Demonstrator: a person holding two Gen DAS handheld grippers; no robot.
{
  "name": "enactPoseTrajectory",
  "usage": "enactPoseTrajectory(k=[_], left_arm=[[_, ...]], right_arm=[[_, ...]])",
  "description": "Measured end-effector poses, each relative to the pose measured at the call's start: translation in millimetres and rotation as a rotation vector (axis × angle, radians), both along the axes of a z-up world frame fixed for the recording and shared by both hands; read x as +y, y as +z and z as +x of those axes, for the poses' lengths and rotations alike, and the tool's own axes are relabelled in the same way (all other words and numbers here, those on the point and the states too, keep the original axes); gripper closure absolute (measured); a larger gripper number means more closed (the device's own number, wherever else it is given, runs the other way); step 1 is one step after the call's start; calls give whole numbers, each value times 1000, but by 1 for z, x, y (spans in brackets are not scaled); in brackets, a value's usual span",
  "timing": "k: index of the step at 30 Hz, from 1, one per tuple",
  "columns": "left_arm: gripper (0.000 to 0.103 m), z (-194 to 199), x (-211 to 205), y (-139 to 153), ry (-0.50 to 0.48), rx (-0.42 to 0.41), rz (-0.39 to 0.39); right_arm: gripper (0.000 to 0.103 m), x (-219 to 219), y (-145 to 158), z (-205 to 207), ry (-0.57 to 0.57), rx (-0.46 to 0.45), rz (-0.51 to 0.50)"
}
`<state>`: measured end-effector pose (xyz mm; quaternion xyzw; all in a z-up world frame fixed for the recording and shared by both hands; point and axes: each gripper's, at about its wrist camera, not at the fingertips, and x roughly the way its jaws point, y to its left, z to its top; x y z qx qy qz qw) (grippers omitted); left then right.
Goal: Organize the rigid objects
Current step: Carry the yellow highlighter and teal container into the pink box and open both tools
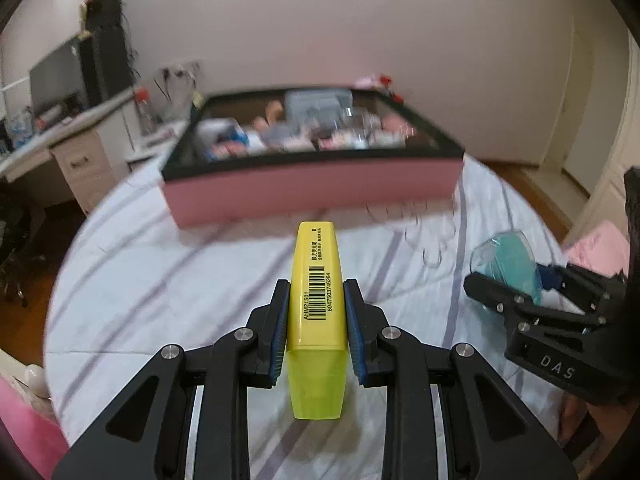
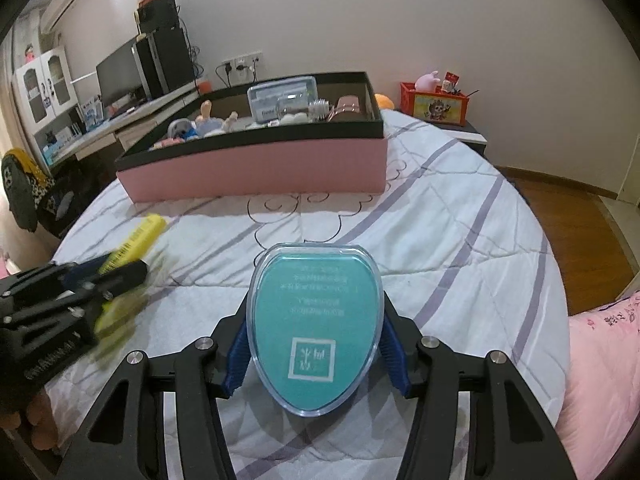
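- Currently the carry step is in hand: the left gripper has its jaws clamped on a yellow highlighter, held above the bed.
- Likewise, the right gripper has its jaws closed on a teal case, also above the quilt.
- Far ahead sits the pink box, already holding assorted items.
- Next, I judge, each piece needs carrying over the box rim and releasing into a free spot.

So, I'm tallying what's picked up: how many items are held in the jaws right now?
2. A yellow highlighter is clamped in the left gripper; a teal clear-lidded case is clamped in the right gripper. Both are above the bed.
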<state>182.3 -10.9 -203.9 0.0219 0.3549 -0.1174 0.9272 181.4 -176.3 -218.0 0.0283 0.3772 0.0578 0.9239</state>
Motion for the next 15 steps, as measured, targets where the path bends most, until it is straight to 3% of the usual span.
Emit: enactPoseTrajectory(k=[15], left_arm=[[77, -49, 26, 81, 94, -279, -5]], right_arm=[[47, 33, 92, -49, 48, -263, -16]])
